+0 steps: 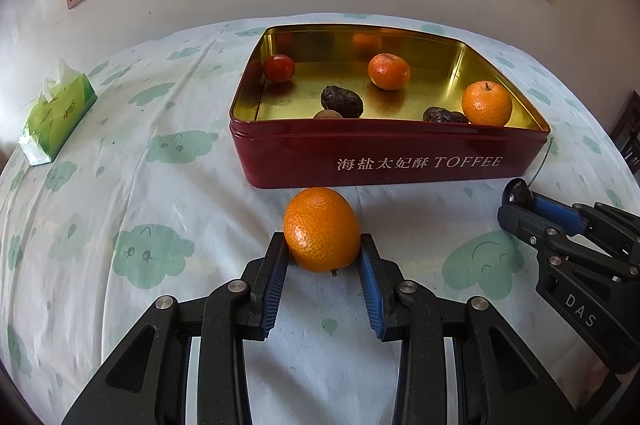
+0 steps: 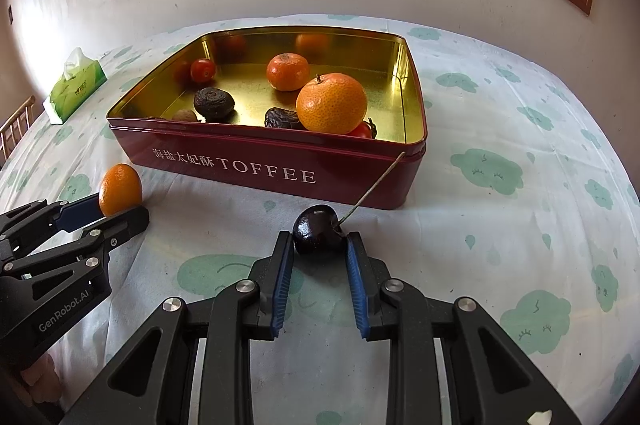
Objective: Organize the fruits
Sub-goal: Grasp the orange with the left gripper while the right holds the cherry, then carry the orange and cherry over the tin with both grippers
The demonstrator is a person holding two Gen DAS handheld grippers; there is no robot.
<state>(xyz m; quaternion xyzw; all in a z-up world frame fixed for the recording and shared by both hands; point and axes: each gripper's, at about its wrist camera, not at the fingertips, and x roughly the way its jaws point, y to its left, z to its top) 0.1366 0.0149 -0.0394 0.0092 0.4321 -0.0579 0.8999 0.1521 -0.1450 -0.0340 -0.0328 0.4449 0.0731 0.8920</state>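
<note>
Fruit on both sides now: the left hand-held gripper (image 1: 323, 245) has its blue pads pressed against the flanks of an orange (image 1: 322, 229), gripping it just in front of the red toffee tin (image 1: 384, 157), low over the cloud-print cloth (image 1: 152, 257) that covers the worktop. Over on the right, the right hand-held gripper (image 2: 319, 243) is clamped on a dark cherry (image 2: 318, 229), its long stem (image 2: 374, 185) slanting up across the tin's front wall. Inside the gold-lined tin sit two mandarins (image 2: 332, 103), a cherry tomato (image 2: 203, 70) near the far left corner and some dark wrinkled fruits (image 2: 214, 103). A green tissue pack (image 1: 56, 117) lies well apart to the left.
</note>
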